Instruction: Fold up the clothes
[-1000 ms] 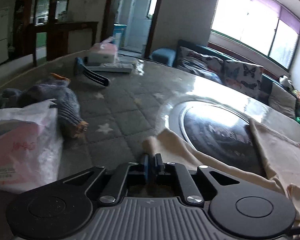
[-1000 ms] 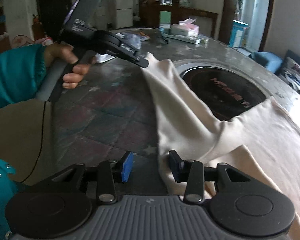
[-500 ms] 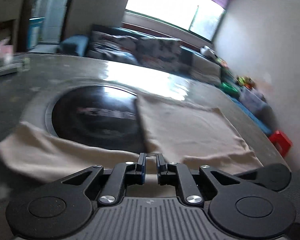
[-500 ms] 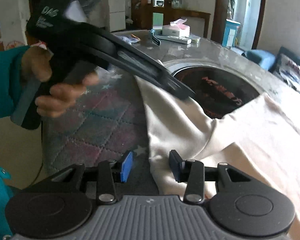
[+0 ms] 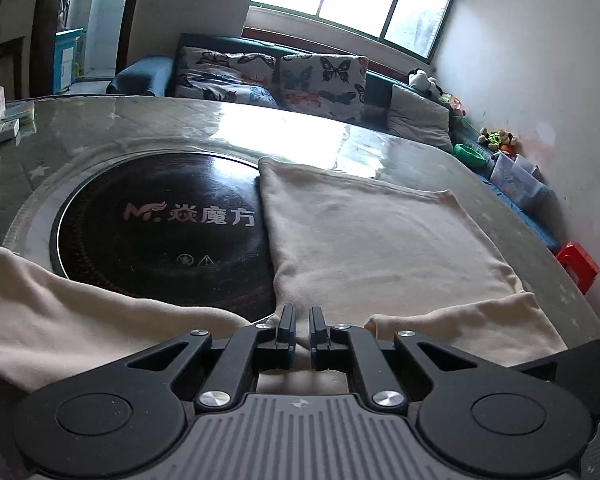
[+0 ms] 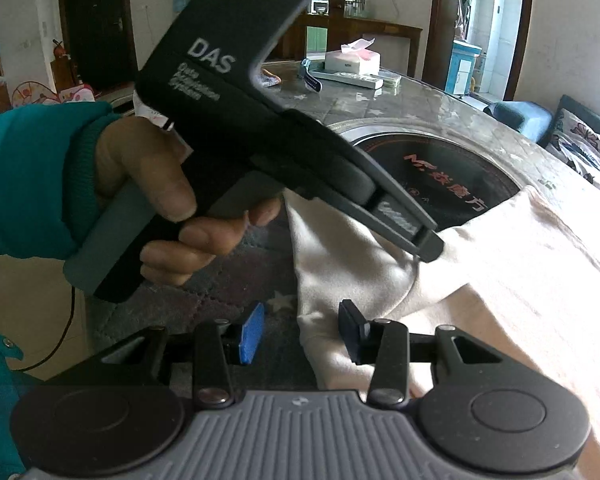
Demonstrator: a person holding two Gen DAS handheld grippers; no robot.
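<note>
Jaws nearly shut on the left gripper (image 5: 302,330), pinching the cream garment (image 5: 372,236); right gripper (image 6: 302,330) jaws wide, straddling its edge.

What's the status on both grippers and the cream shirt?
Left gripper pinching cream shirt. Right gripper open, astride shirt edge. Nothing blocking.

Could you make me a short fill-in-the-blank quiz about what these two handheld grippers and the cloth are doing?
1. The left gripper is shut on the cream ____.
2. The right gripper has its jaws ____, with the garment's edge lying between them.
3. Part of the garment covers the round black ____ set into the table.
4. The cushions on the sofa carry a ____ print.

Missing words: garment; open; cooktop; butterfly
</note>
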